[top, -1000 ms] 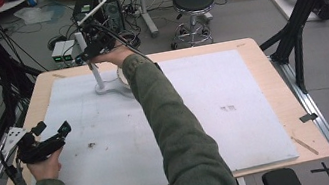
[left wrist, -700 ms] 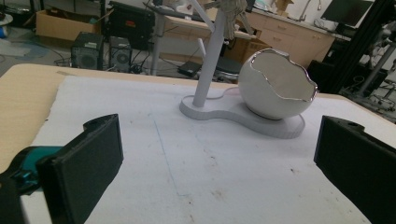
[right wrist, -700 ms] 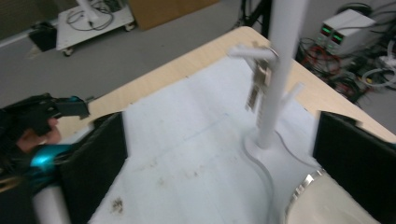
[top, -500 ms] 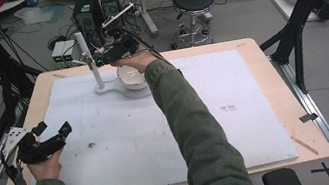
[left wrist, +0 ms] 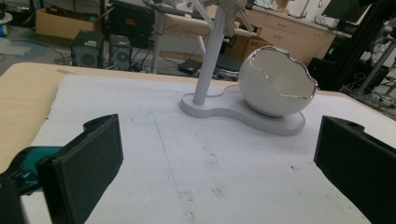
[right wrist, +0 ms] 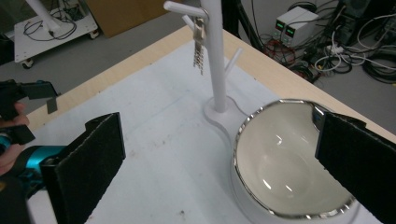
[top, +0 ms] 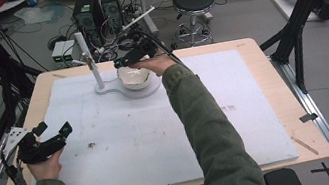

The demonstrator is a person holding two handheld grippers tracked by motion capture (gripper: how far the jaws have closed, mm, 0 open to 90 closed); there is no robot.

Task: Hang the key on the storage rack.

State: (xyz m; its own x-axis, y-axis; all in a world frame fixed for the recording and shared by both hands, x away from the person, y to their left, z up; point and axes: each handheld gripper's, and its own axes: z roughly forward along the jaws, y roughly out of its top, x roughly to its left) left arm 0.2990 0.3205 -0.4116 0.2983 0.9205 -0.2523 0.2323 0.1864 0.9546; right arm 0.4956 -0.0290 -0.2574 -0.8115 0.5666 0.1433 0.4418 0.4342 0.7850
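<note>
A white stand (top: 97,78) is seen at about 11 o'clock on the white mat (top: 159,134) in the high view, its post upright on a flat base that widens to the right under a white bowl (top: 135,78) with a jagged silvery rim. The bowl sits on that base, just beside the post at its 3 o'clock. A small metal chain (right wrist: 199,55) is seen hanging from a peg near the top of the post in the right gripper view, well above the mat and apart from the bowl. The right gripper (top: 134,57) is held over the far rim of the bowl, at the bowl's 12 o'clock, with the sleeve of the right arm stretched across the mat from 6 o'clock. Its jaws have just been opening and are spread wide; in the right gripper view nothing is gripped between them, the bowl being seen below and between the pads, with the right pad near the rim at 3 o'clock, though whether it touches cannot be told. The left gripper (top: 51,137) is held low at 8 o'clock on the mat, near the left edge of the table (top: 300,100), well apart from the stand. Its jaws are also spread wide with nothing between them; in the left gripper view the stand and bowl are seen ahead at 12 to 1 o'clock, beyond the pads. A few dark specks (top: 91,145) are seen on the mat just right of the left gripper
</note>
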